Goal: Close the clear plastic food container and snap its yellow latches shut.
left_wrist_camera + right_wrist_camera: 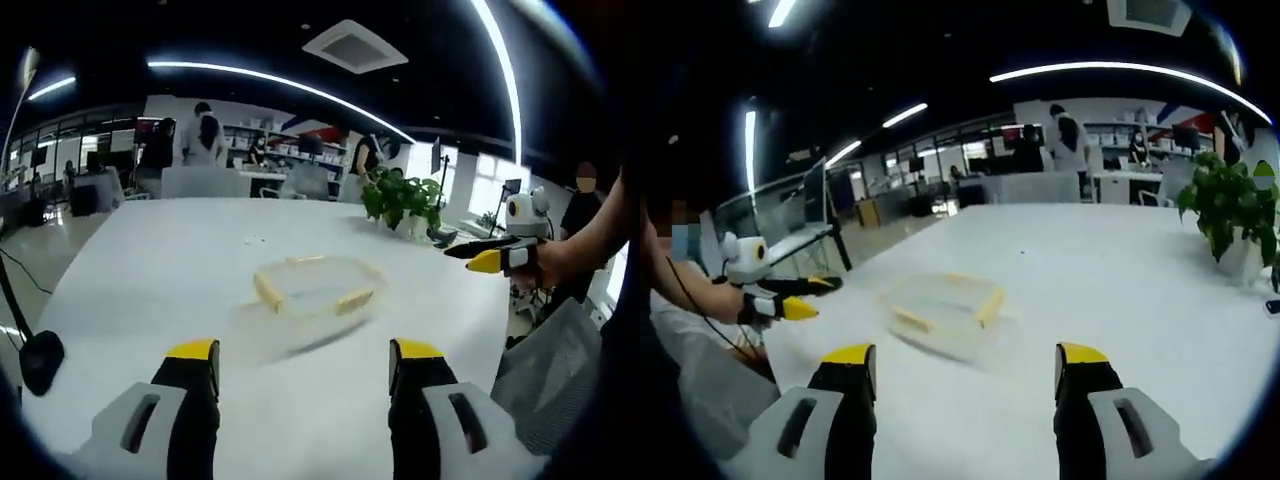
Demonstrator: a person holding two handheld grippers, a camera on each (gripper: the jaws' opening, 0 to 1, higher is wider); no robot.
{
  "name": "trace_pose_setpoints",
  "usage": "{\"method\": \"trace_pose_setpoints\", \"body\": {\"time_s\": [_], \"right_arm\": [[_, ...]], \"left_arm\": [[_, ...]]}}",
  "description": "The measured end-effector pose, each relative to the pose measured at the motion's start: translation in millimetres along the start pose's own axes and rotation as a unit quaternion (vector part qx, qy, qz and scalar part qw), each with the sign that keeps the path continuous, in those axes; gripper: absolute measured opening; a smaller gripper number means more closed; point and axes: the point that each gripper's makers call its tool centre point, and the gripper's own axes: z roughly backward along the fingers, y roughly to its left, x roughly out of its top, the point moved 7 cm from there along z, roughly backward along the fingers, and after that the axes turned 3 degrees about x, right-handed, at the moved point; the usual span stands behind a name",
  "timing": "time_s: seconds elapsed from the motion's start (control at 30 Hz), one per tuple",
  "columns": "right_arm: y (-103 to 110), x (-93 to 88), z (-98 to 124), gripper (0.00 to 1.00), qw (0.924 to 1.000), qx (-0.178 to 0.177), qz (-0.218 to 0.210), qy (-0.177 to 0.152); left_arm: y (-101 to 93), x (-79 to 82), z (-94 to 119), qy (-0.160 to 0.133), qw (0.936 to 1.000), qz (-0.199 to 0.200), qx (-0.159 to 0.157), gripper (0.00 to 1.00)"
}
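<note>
A clear plastic food container [315, 292] with yellow latches [268, 292] lies on the white table [160, 270], its lid resting on top. My left gripper [304, 368] hovers open just short of it, nothing between its jaws. In the right gripper view the same container [943, 308] lies ahead of my right gripper [965, 378], which is also open and empty. The right gripper [497, 256] shows at the right of the left gripper view, held in a hand. The left gripper [788, 296] shows at the left of the right gripper view.
A potted green plant [403, 199] stands at the table's far right corner, plant [1228, 213] at the right of the right gripper view. A black object [40, 360] sits at the table's left edge. People stand by desks in the background.
</note>
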Motion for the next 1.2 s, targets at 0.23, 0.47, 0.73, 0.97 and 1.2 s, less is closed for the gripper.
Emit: {"method": "trace_pose_setpoints", "body": {"time_s": [0.23, 0.47, 0.73, 0.97, 1.2], "right_arm": [[7, -10.5, 12, 0.73, 1.0, -0.003, -0.006, 0.001], [6, -14.9, 24, 0.73, 0.9998, -0.012, -0.014, -0.003], [10, -18.3, 36, 0.73, 0.9994, -0.016, -0.028, -0.015], [13, -22.5, 44, 0.73, 0.999, -0.014, -0.04, -0.017], [19, -18.8, 46, 0.74, 0.9991, -0.005, -0.034, -0.025]], "left_arm": [[-2.6, -2.7, 10, -0.004, 1.0, 0.008, 0.004, 0.67], [-12.3, -0.8, 19, -0.013, 0.9999, 0.009, 0.001, 0.67], [-15.1, -4.1, 32, -0.017, 0.9998, 0.012, 0.003, 0.67], [-18.5, -10.0, 41, -0.015, 0.9996, 0.02, 0.01, 0.67], [-23.6, -11.7, 51, -0.02, 0.9993, 0.029, 0.011, 0.67]]}}
